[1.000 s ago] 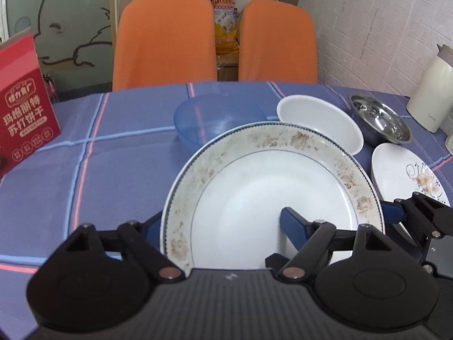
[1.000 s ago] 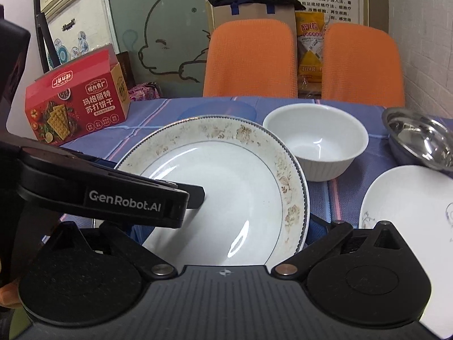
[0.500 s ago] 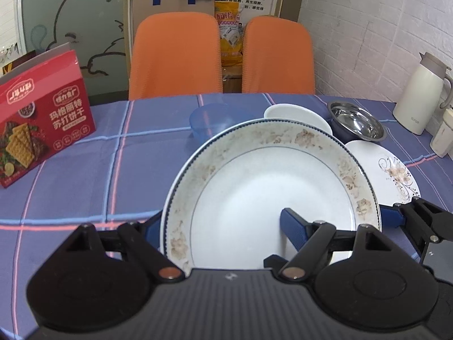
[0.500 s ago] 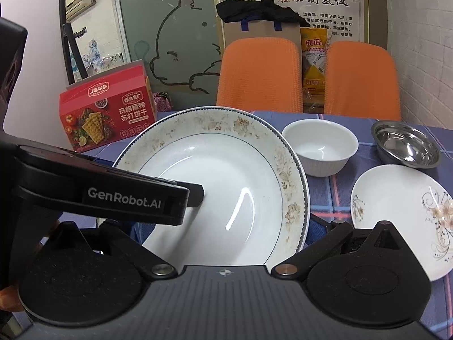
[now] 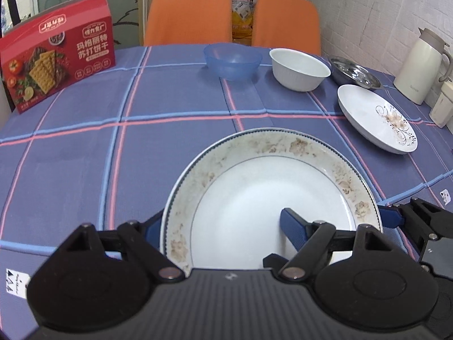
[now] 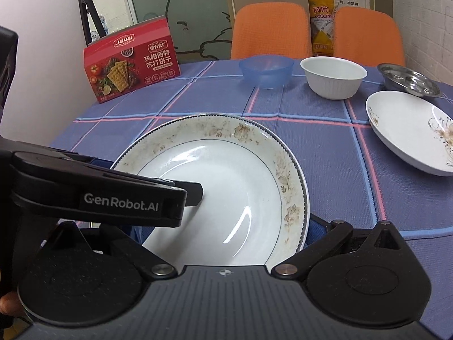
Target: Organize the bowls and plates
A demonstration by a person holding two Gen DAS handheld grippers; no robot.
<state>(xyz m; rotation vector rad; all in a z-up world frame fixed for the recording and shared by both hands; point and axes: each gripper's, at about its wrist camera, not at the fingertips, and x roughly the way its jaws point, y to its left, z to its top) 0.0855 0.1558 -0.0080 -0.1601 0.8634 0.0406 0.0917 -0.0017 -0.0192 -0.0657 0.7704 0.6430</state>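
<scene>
**Both Grippers Clamped on One Floral-Rimmed Plate**

Together, the two grippers held a single floral-rimmed plate over the near side of the table, which was covered in a blue cloth crossed by pink and pale-blue lines. The left gripper had closed on the plate's near left rim: one blue finger pad lay on the white inner face, the other sat behind the rim on the outside. The right gripper had its jaws set on the opposite edge of the same plate, with a blue pad showing behind the rim at the right; its other finger was hidden behind the left gripper's black body, which crossed the right wrist view from the left. Whether the plate's underside touched the cloth could not be told from either view.

Farther back stood a translucent blue bowl, and just beside it, to the right, a white bowl. A steel bowl sat further right, near a second white plate with a dark scroll and flower pattern. A cream jug stood at the far right edge, and a red cracker box stood upright at the far left. Two orange chairs faced the table from behind.
</scene>
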